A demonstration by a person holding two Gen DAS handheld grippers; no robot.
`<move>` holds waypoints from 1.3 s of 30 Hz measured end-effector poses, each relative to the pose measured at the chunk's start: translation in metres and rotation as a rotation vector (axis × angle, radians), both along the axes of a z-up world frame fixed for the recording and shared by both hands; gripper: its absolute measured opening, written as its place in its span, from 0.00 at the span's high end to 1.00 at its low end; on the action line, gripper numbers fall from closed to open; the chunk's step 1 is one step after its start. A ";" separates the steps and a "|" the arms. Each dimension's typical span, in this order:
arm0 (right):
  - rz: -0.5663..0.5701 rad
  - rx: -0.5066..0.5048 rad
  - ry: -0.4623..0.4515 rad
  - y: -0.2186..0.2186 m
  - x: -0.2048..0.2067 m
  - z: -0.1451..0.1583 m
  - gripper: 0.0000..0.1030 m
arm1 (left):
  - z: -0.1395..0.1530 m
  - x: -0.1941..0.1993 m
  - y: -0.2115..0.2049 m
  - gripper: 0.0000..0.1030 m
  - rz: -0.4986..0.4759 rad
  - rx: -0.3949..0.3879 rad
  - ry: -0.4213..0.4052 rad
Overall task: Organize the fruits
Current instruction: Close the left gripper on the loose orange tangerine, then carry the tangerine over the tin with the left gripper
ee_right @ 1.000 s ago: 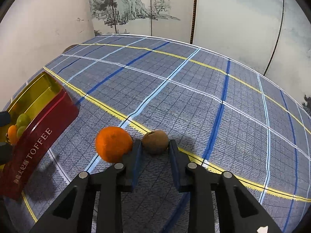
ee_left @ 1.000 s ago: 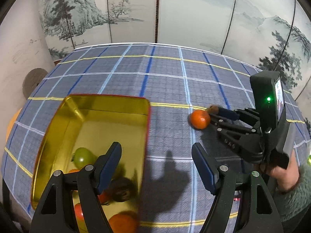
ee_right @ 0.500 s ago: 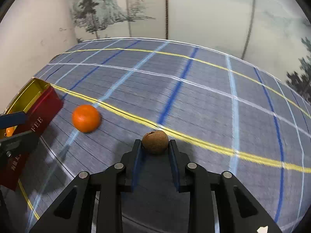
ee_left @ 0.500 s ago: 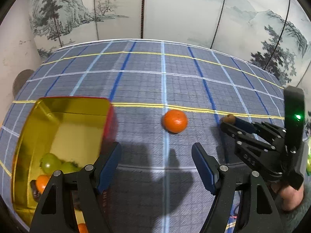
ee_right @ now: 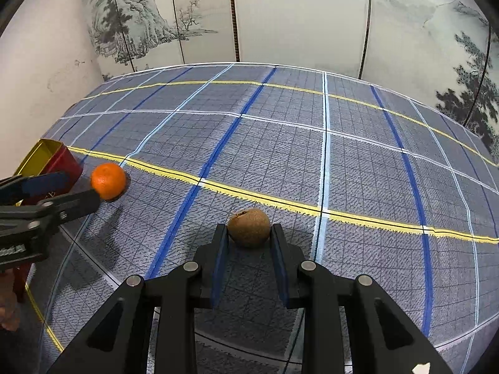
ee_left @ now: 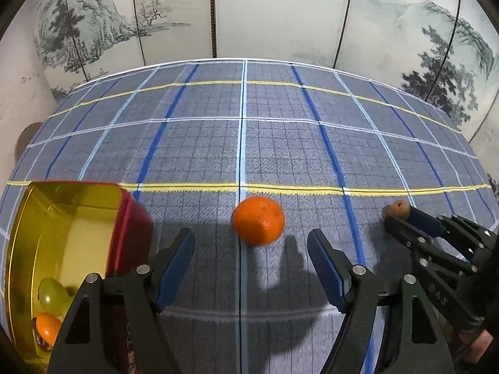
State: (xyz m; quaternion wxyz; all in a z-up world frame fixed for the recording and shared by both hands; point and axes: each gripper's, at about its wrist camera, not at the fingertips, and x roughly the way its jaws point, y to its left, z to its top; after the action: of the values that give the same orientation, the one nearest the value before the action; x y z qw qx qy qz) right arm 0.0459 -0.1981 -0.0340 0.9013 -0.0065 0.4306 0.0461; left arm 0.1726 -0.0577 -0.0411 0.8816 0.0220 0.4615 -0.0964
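An orange lies on the blue checked tablecloth, just ahead of my left gripper, which stands open with nothing between its blue pads. My right gripper is shut on a small brown kiwi; in the left wrist view that kiwi shows at the right gripper's tip. From the right wrist, the orange sits left, beside the left gripper's fingers. A red tin with a gold inside stands at left and holds a green fruit and an orange one.
A painted folding screen stands behind the table's far edge. The tin sits near the table's left side, close behind the orange. A hand grips the right tool at the lower right.
My left gripper has swung right, off the tin, and now faces the orange. The right gripper, still holding the kiwi, has drawn away to the right of the orange.
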 end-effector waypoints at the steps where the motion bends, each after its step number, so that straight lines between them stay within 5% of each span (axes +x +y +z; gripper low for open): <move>1: 0.000 0.001 0.000 0.000 0.000 0.000 0.75 | -0.002 0.004 -0.001 0.30 0.000 0.000 0.005; 9: 0.000 0.028 0.000 -0.002 0.000 0.000 0.75 | -0.014 0.023 -0.006 0.42 -0.002 0.007 0.028; 14: 0.000 0.028 0.001 -0.003 0.000 0.000 0.75 | -0.018 0.023 -0.007 0.62 -0.018 -0.008 0.046; 39: -0.002 -0.016 0.002 0.003 -0.001 0.000 0.75 | 0.008 -0.048 0.013 0.63 -0.013 0.002 0.015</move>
State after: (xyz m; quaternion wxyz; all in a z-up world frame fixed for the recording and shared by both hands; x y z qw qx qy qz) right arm 0.0449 -0.1953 -0.0340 0.9008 -0.0132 0.4320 0.0420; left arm 0.1246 -0.0448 -0.0327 0.8776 0.0254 0.4678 -0.1018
